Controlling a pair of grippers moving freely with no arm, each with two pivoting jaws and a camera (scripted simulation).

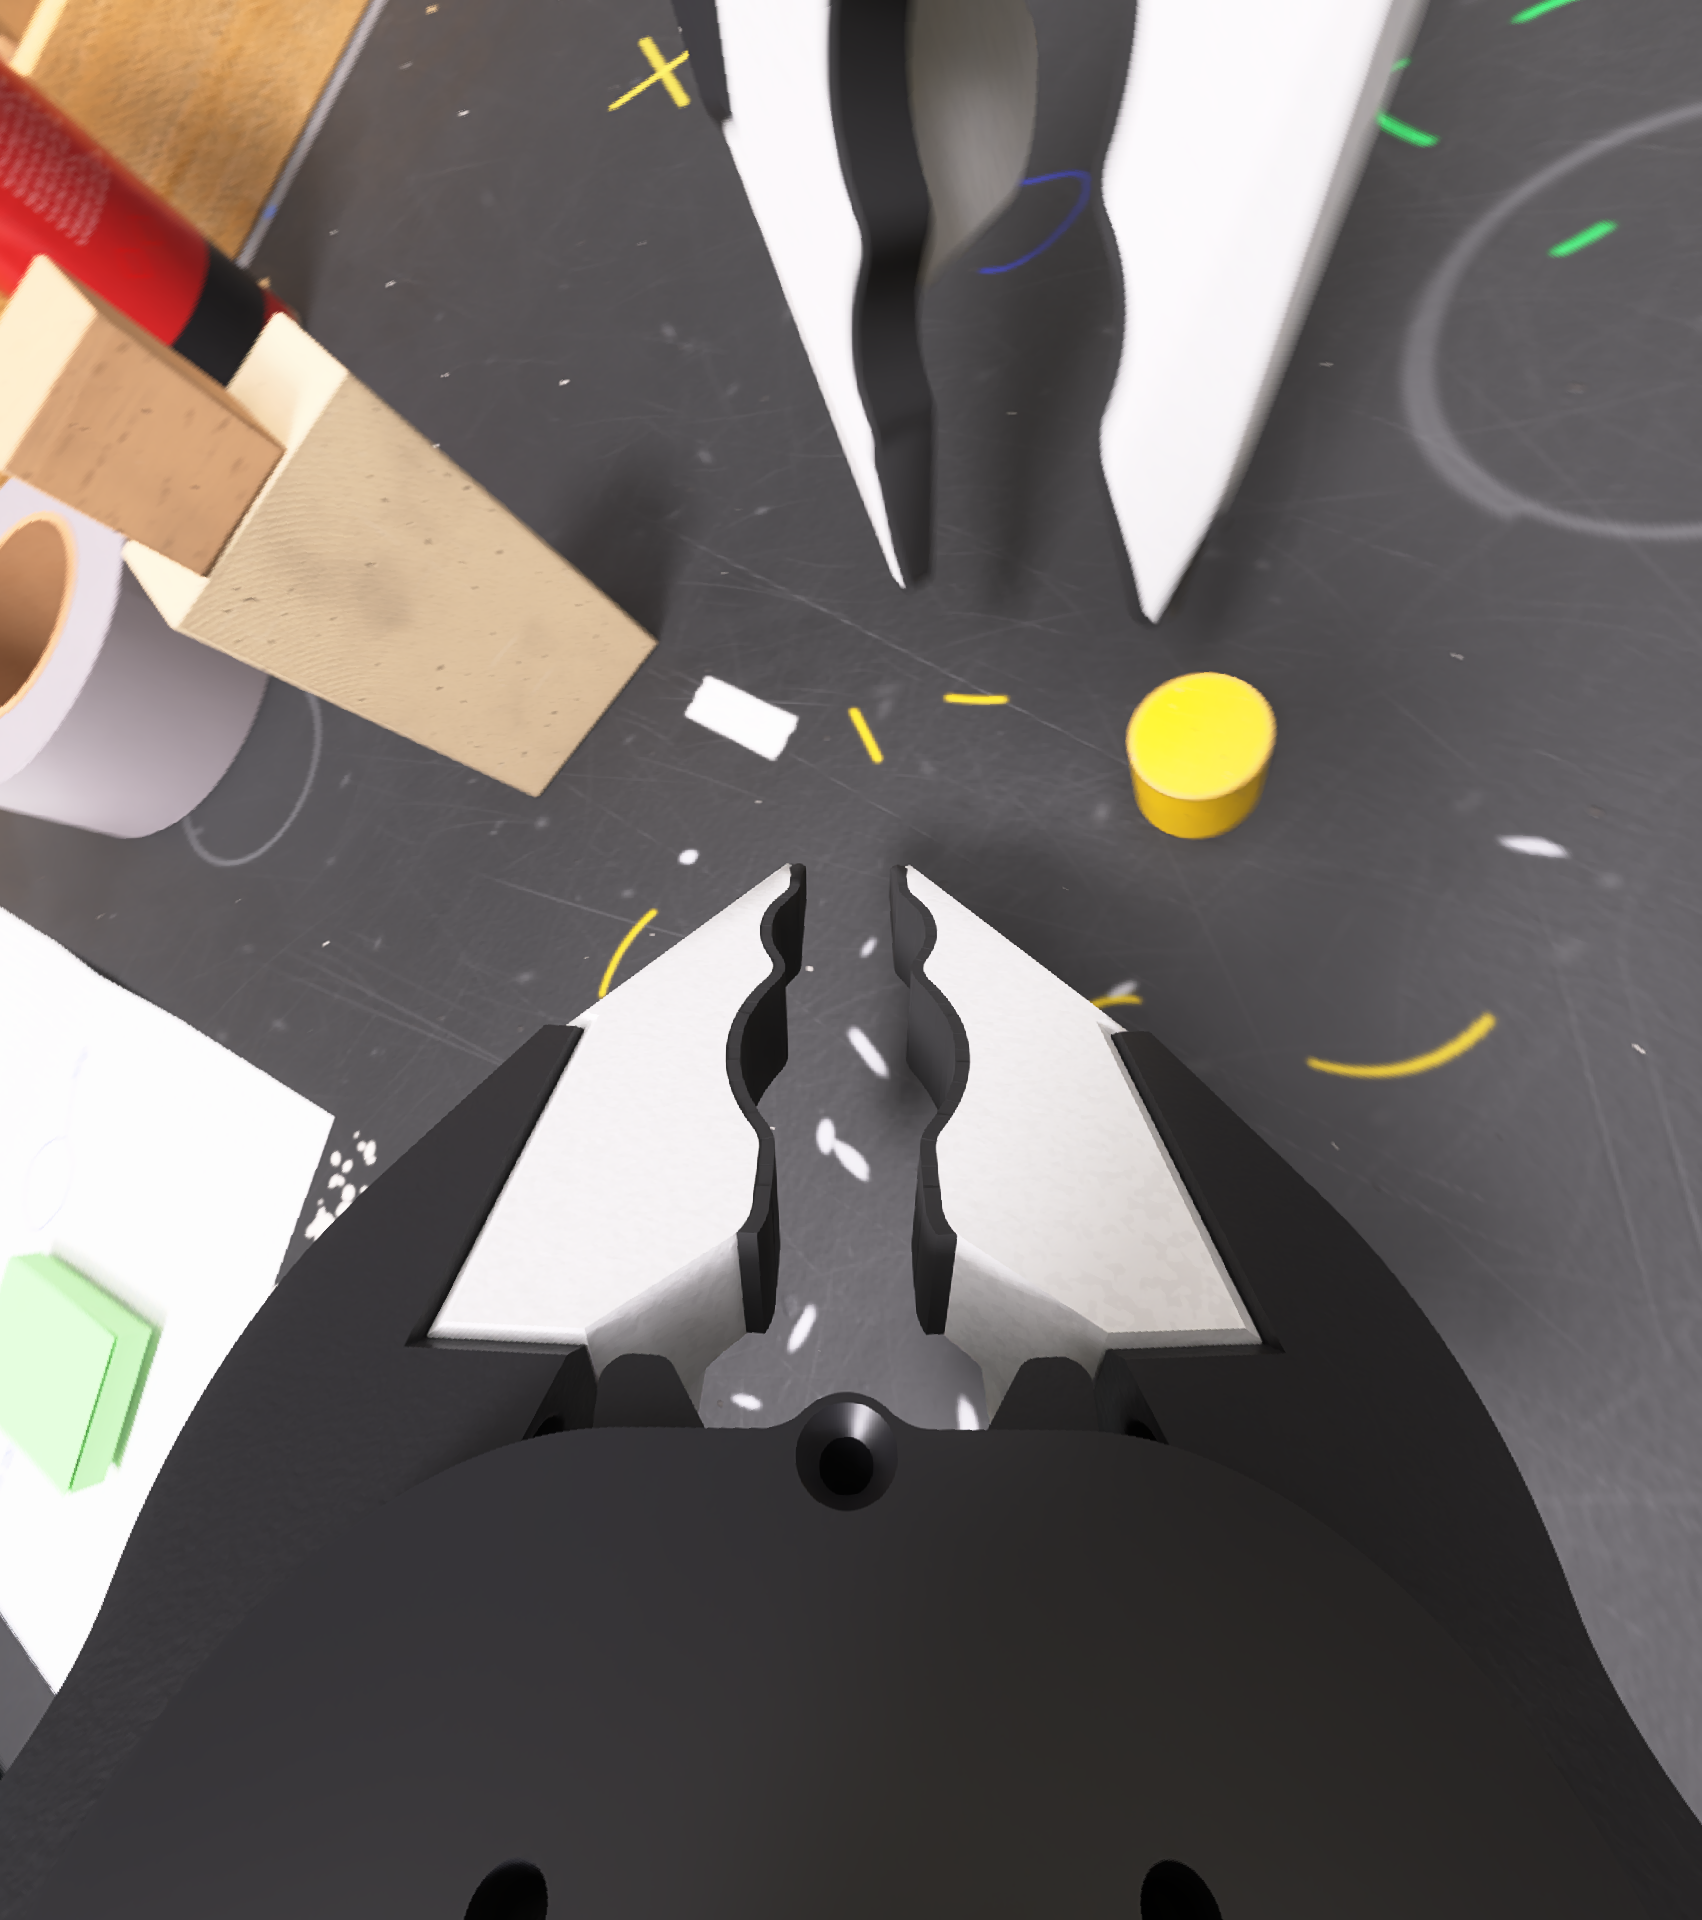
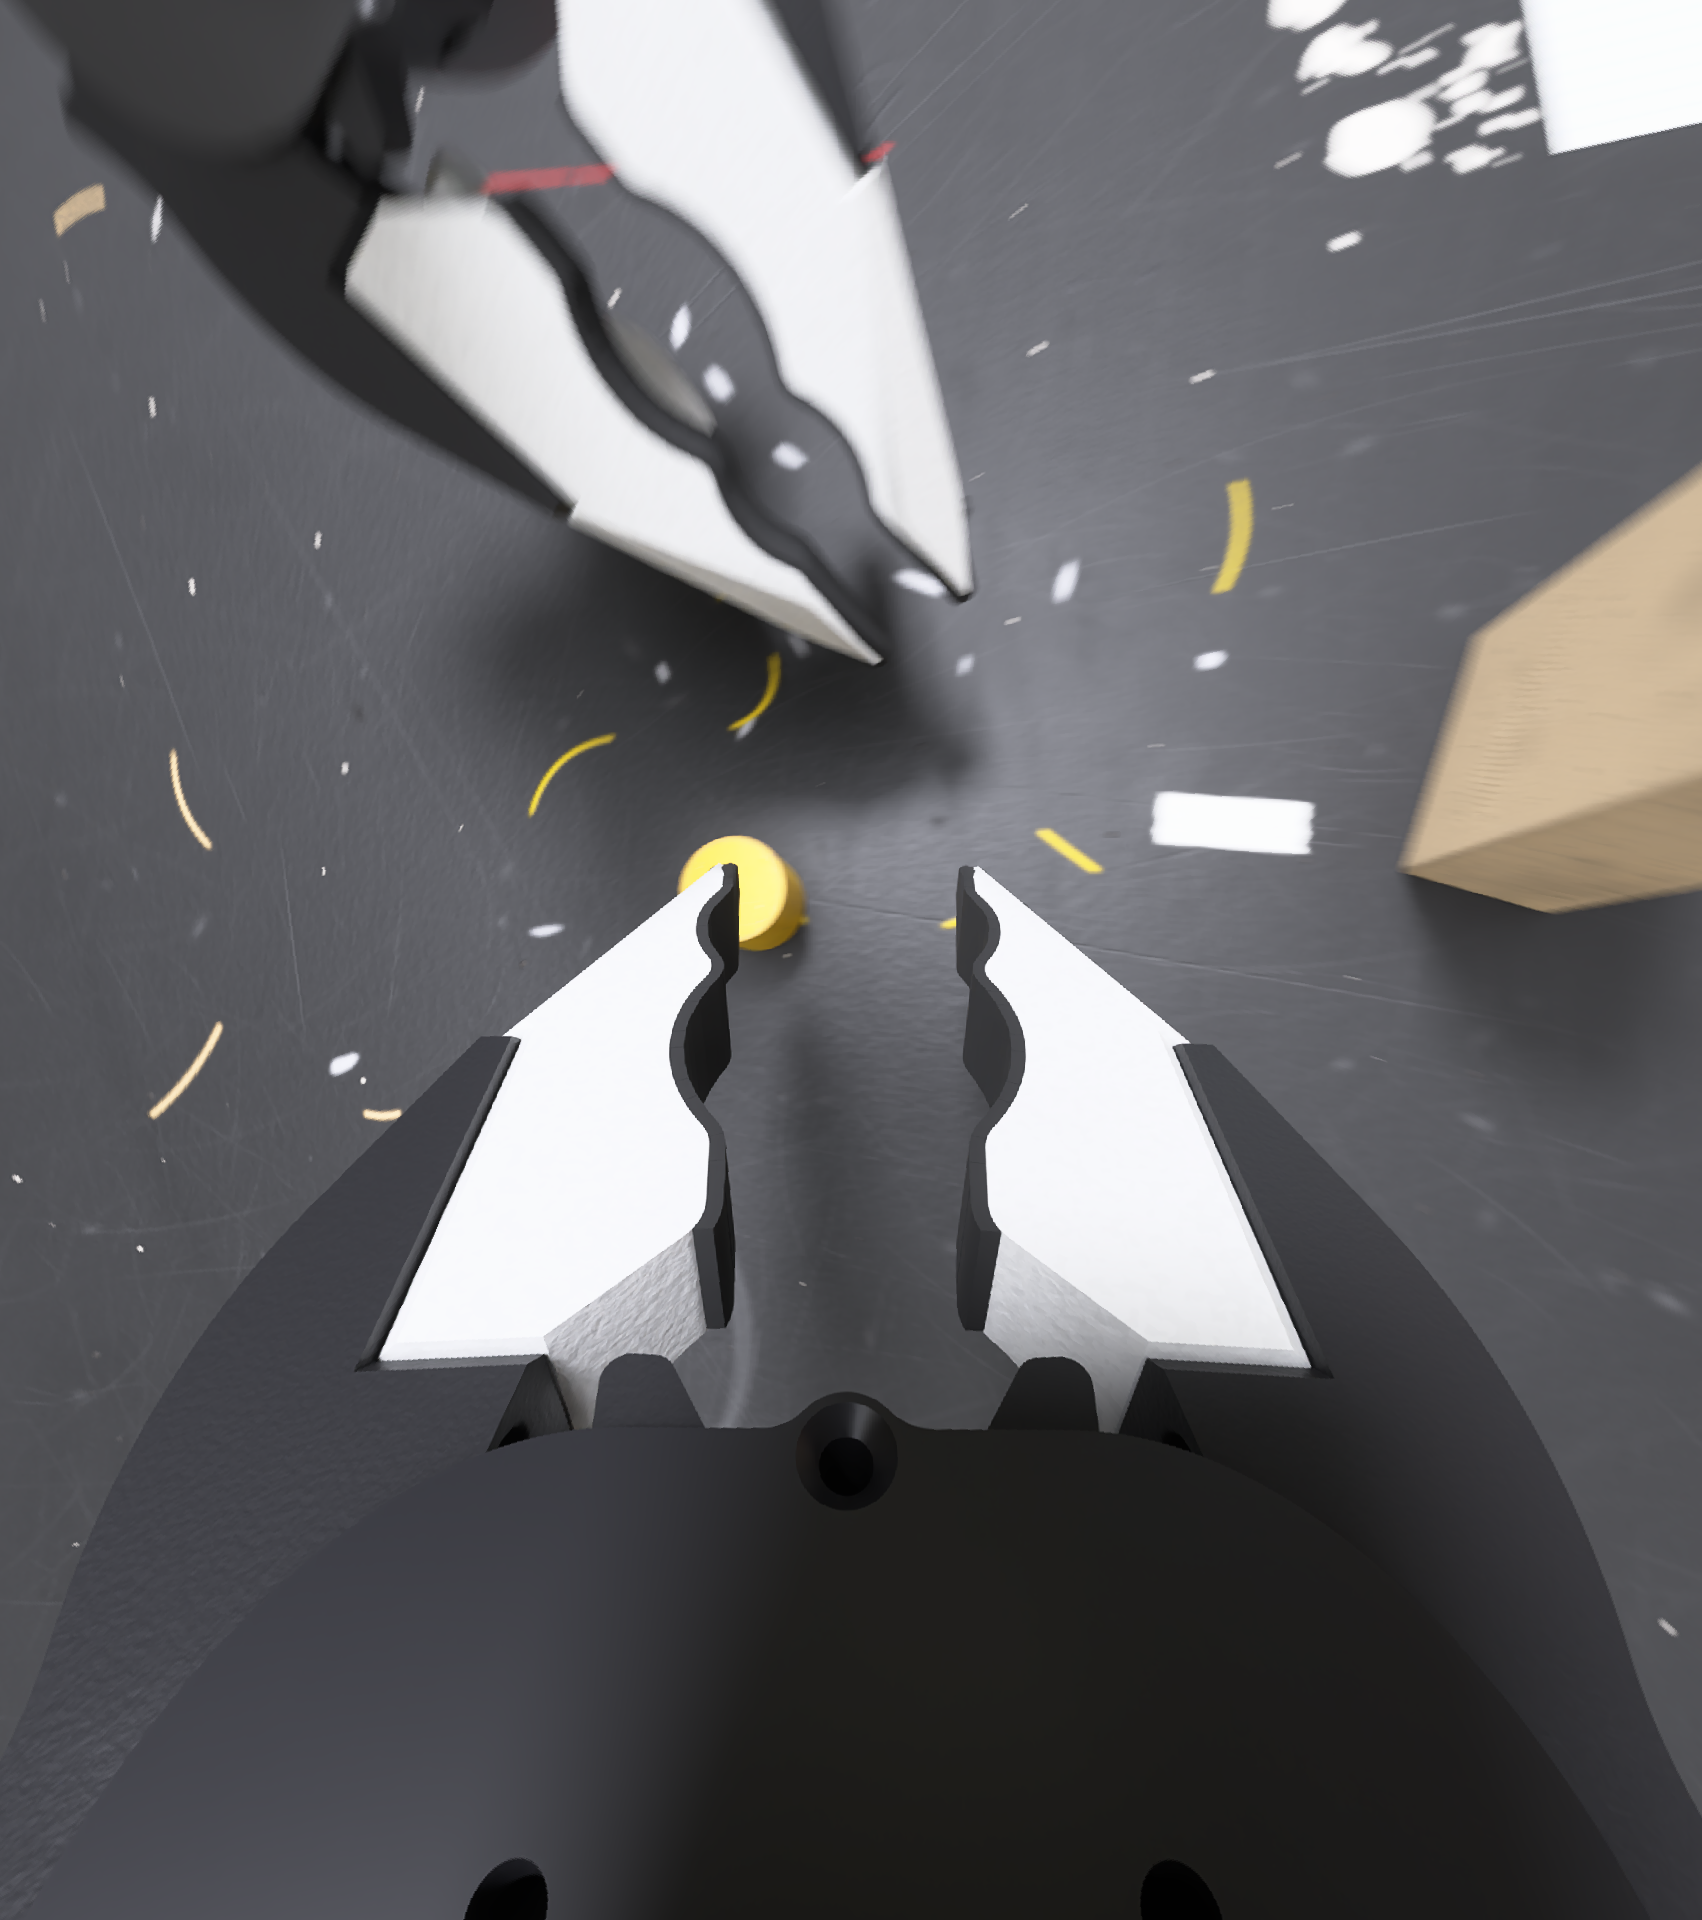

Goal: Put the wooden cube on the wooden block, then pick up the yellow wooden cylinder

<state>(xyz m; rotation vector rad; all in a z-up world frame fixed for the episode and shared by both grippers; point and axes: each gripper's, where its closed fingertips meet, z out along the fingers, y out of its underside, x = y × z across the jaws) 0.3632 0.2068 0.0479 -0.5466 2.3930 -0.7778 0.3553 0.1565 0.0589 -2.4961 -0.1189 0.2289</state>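
Cube (image 1: pixel 114 416) is sitting on block (image 1: pixel 411 582); right gripper (image 2: pixel 847 883), released, is nearing cylinder (image 2: pixel 769 894) beside its left fingertip; needs centring.

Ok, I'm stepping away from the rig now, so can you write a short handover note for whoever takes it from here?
Left tool: empty, fingers narrowly apart, above bare table short of the cylinder.
Right tool: open and empty, pointed at the yellow wooden cylinder, which sits just beyond its left fingertip, not yet between the fingers.
Done: the wooden cube sits on the wooden block, beside the roll of tape.
The cylinder stands upright on the dark table, untouched.
Left: line the right tool up over the cylinder, close, lift.
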